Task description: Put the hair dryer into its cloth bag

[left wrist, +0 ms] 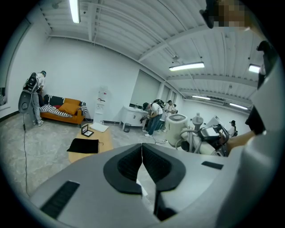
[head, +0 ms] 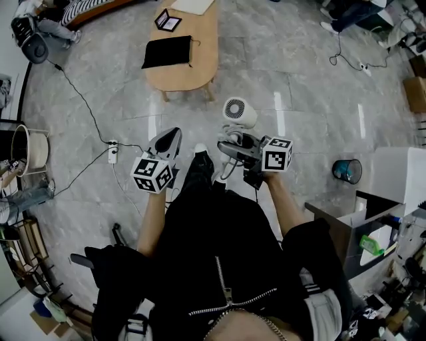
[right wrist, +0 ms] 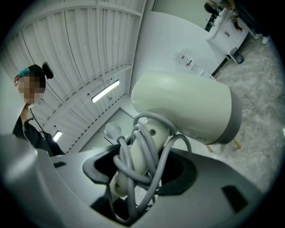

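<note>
In the head view, the white hair dryer [head: 238,112] hangs over the floor ahead of me. My right gripper [head: 231,138] is shut on its handle. In the right gripper view the grey cord [right wrist: 133,178] is wound round the handle [right wrist: 144,151] between the jaws, and the dryer's body [right wrist: 182,109] points right. My left gripper [head: 172,136] is shut and holds nothing; in its own view [left wrist: 142,156] its pads meet. The black cloth bag [head: 168,51] lies flat on the wooden table [head: 200,66] farther ahead. The left gripper view shows the bag [left wrist: 83,145] at lower left.
A framed picture [head: 168,20] and a white sheet [head: 193,5] lie on the table's far part. A power strip [head: 112,152] and its cable run across the floor at left. A blue bin [head: 347,170] stands at right. Several people stand by an orange sofa [left wrist: 62,111] and a counter.
</note>
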### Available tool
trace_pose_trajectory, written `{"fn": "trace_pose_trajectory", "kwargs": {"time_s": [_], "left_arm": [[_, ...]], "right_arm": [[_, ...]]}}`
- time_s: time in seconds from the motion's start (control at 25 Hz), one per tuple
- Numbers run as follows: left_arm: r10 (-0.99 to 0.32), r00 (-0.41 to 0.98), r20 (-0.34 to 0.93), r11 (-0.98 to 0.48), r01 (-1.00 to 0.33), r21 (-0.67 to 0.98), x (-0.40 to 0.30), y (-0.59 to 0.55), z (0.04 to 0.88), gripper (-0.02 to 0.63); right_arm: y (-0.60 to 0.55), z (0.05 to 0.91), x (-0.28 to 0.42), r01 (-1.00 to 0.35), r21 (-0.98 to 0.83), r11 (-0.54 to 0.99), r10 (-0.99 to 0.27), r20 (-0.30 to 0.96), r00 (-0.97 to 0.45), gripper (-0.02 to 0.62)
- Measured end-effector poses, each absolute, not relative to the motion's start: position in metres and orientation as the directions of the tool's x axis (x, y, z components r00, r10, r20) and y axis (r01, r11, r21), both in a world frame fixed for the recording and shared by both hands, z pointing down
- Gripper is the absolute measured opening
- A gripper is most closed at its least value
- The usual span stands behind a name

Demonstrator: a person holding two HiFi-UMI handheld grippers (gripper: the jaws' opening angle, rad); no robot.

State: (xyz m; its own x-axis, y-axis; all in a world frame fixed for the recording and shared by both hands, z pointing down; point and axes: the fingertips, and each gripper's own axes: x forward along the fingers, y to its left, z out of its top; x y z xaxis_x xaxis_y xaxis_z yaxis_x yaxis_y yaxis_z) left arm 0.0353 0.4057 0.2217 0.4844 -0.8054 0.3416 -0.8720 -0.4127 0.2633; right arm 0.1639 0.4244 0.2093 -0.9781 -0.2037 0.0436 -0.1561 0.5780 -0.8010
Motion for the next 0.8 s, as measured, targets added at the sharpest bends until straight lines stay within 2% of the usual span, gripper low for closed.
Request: {"fn": "trace_pose_trajectory", "kwargs": {"time_s": [0.2, 0.8], "left_arm": [[-0.799, 0.505, 0.326, -0.434, -0.860, 0.268, 0.038, 0.396, 0.226, 0.014], [-0.762, 0.564, 0.318, -0.474, -0.821, 0.319, -0.010, 0.246, 0.228, 0.014]], "right_arm": [[0.418, 0.209, 0.163, -0.166, -0.791, 0.589, -0.217, 0.043, -0.975, 0.249], [0.277, 0.199, 0.111, -0.214, -0.790, 0.575, -0.255, 0.076, -0.964, 0.250]]}}
